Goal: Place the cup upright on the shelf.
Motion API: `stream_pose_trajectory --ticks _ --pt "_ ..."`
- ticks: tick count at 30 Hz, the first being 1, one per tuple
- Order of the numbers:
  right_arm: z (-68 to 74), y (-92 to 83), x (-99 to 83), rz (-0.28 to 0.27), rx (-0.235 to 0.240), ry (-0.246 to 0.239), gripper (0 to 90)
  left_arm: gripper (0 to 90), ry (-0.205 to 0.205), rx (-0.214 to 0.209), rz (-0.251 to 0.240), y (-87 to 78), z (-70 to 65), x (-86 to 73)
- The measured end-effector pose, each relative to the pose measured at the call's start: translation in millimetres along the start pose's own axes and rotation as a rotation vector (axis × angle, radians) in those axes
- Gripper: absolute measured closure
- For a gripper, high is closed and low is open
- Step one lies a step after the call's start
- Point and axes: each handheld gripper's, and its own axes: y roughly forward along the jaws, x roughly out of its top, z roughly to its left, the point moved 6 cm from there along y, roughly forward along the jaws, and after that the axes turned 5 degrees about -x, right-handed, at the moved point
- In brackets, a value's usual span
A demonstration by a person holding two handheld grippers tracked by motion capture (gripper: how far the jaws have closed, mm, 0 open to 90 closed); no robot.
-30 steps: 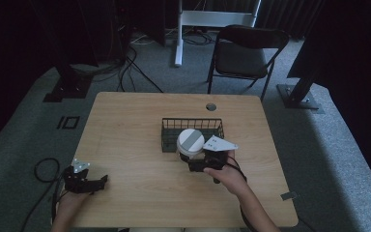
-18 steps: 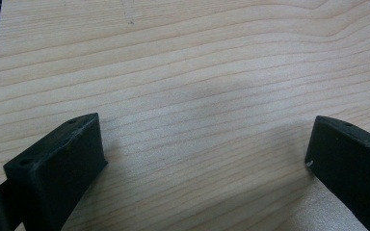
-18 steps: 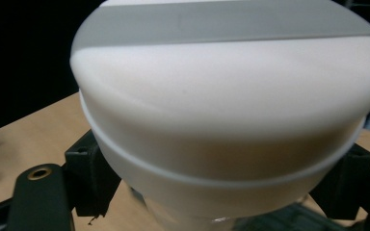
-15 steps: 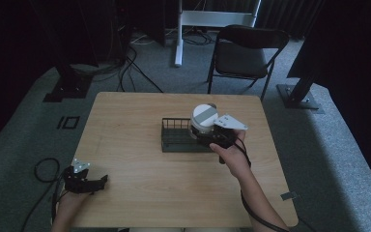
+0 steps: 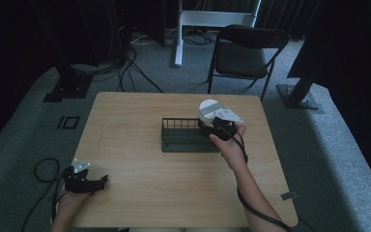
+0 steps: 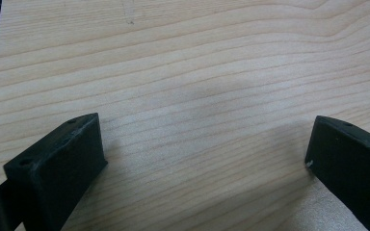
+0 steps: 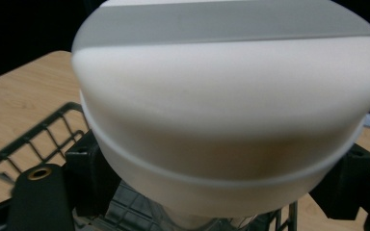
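A white jar [image 5: 208, 112] is held over the right end of the black wire basket [image 5: 186, 136], mid-frame, clamped in the right gripper [image 5: 211, 126]. At lower left, the left gripper [image 5: 95, 182] is seen; its jaws are shown wide apart over bare table [image 6: 197, 72].

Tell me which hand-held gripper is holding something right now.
The right hand-held gripper, clamped on the white container above the wire basket; the left hand-held gripper rests open.
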Motion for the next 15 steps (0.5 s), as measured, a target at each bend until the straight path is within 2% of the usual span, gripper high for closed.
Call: stream_pose_trajectory --ticks 4,9,15 --pt "-0.7 6.6 -9.4 0.036 -0.001 0.013 18.2 0.2 0.000 0.000 0.000 0.0 0.0 0.0" --pt "-2.9 13.1 -19.1 0.072 -0.026 -0.003 18.2 0.2 0.000 0.000 0.000 0.0 0.0 0.0" --pt "-2.9 17.0 -26.8 0.102 -0.022 0.029 18.2 0.2 0.000 0.000 0.000 0.0 0.0 0.0"
